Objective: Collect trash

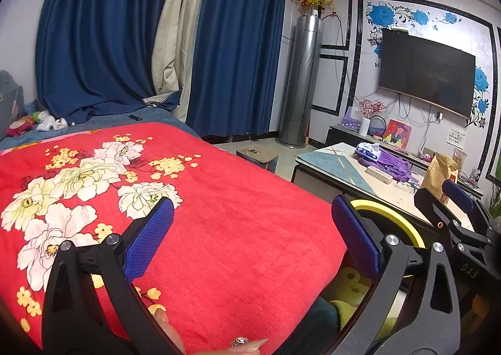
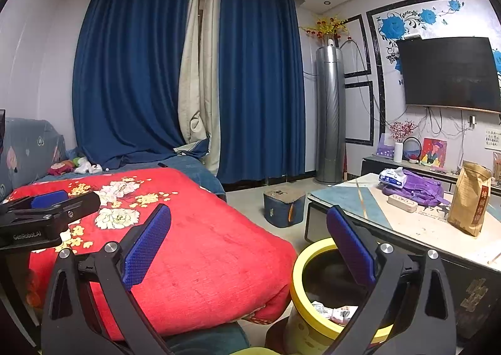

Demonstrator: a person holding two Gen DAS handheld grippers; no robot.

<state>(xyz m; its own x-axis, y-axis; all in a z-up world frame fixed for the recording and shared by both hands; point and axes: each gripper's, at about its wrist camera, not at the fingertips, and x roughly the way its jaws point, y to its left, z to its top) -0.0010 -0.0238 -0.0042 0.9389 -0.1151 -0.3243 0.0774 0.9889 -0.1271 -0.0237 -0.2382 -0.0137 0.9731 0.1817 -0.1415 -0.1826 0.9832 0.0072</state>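
Right now both of my tongs are released and carry nothing. The left gripper (image 1: 252, 237) hangs with its jaws spread wide over the red quilt (image 1: 238, 198), and the right gripper (image 2: 249, 243) is just as wide, lifted above the gap between the quilt and the low table (image 2: 422, 226). Just below the right one stands the yellow bin (image 2: 308, 264) on the floor, and I can see crumpled wrappers (image 2: 333, 312) lying inside it, so some trash is already collected. I judge both grippers are held apart and high to keep clear of each other. On the table, the tissue pack (image 2: 393, 177) and brown paper bag (image 2: 469, 198) sit well apart from the bin.
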